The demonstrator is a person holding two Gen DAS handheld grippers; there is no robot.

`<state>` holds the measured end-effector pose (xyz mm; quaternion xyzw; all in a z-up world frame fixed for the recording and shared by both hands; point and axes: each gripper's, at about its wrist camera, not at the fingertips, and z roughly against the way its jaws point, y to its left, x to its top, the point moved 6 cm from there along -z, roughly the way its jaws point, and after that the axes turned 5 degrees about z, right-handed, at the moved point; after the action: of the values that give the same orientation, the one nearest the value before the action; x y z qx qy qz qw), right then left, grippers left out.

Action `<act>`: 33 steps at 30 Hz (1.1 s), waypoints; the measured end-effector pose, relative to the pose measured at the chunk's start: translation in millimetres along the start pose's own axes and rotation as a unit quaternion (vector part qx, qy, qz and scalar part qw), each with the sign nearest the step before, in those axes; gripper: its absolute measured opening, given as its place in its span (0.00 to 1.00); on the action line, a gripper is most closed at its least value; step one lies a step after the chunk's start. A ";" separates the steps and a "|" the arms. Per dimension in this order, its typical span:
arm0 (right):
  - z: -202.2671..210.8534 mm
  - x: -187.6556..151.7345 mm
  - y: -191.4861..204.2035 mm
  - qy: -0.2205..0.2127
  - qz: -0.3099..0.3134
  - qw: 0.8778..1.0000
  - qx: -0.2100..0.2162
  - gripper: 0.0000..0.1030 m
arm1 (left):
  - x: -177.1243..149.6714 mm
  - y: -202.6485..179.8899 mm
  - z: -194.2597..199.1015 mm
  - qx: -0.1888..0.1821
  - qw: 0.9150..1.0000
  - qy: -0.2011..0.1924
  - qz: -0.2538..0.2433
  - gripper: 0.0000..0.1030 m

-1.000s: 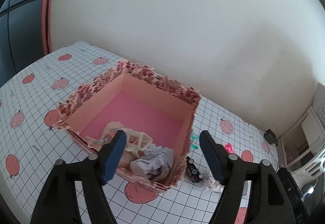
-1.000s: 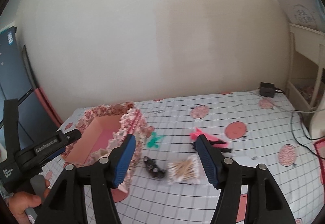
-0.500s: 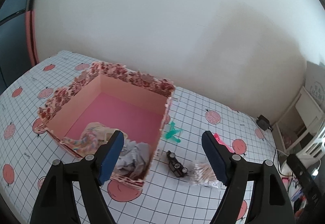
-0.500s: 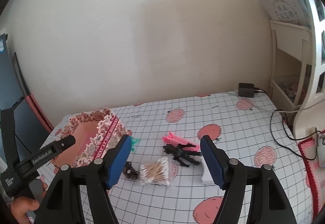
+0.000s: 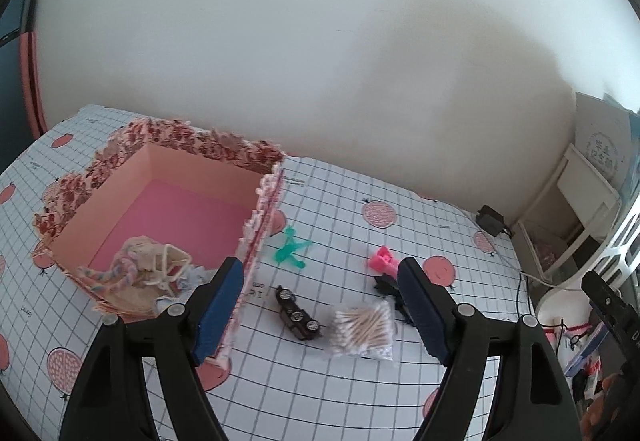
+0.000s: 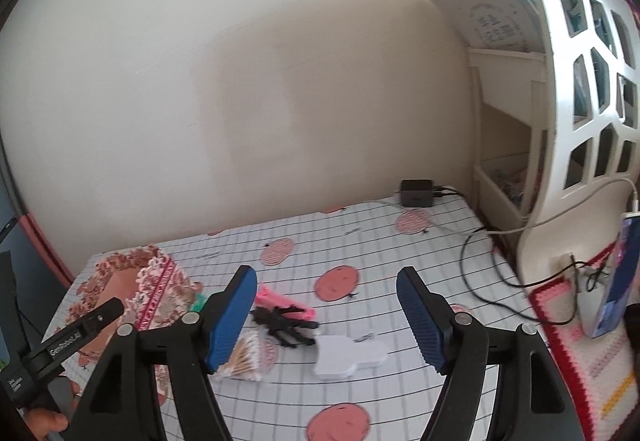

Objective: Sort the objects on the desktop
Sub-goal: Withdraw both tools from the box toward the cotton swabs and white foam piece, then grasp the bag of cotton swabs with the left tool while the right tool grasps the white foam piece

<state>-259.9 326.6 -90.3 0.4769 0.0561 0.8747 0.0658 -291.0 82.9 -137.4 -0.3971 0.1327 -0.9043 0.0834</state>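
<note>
The table [image 5: 360, 393] filled more of both views than a second before. The box [image 5: 160, 201] had slid left. The swabs [image 5: 362, 327] lay centred between the empty left tool [image 5: 320, 307]. The right tool [image 6: 326, 315], empty, was opening.

Black clip [image 5: 386, 287] partly behind right pad; box [image 5: 168, 201] contents maybe cloth.

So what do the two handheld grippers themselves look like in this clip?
Both match: the left gripper and right gripper have glossy black plastic arms with silver pivot screws and ribbed dark blue pads. In the right wrist view the left one's black body carries white lettering. No cables or sleeves show.
</note>
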 end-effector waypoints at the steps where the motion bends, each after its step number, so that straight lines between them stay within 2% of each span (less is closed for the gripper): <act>1: 0.0 0.1 -3.0 0.000 -0.001 1.000 -0.003 0.74 | -1.1 -4.1 -1.1 -0.003 1.000 0.001 -0.004 0.78; 7: -6.1 -4.4 -16.8 0.016 -0.013 1.000 -0.013 0.75 | -9.5 -19.0 -14.4 -0.015 1.000 0.018 -0.016 0.78; 14: -41.1 -32.1 -15.5 0.077 -0.012 0.997 -0.016 0.75 | -32.5 -33.6 -44.7 -0.018 0.997 0.067 -0.036 0.78; 19: -68.0 -58.2 -15.5 0.128 0.000 0.991 -0.035 0.76 | -46.0 -38.8 -67.2 -0.025 0.995 0.094 -0.022 0.78; 25: -93.4 -82.6 -22.3 0.171 -0.009 0.985 -0.039 0.79 | -61.1 -40.0 -96.9 -0.030 0.992 0.121 0.002 0.78; 29: -102.0 -90.6 -27.9 0.182 -0.024 0.982 -0.040 0.87 | -68.9 -44.8 -113.3 -0.031 0.991 0.129 -0.001 0.78; 33: -109.7 -95.6 -31.7 0.191 -0.040 0.980 -0.039 0.90 | -75.1 -50.8 -122.9 -0.036 0.990 0.138 -0.010 0.78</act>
<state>-299.1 337.8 -233.6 0.2954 0.0525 0.9478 0.1075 -334.0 171.9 -253.9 -0.2729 0.1712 -0.9458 0.0408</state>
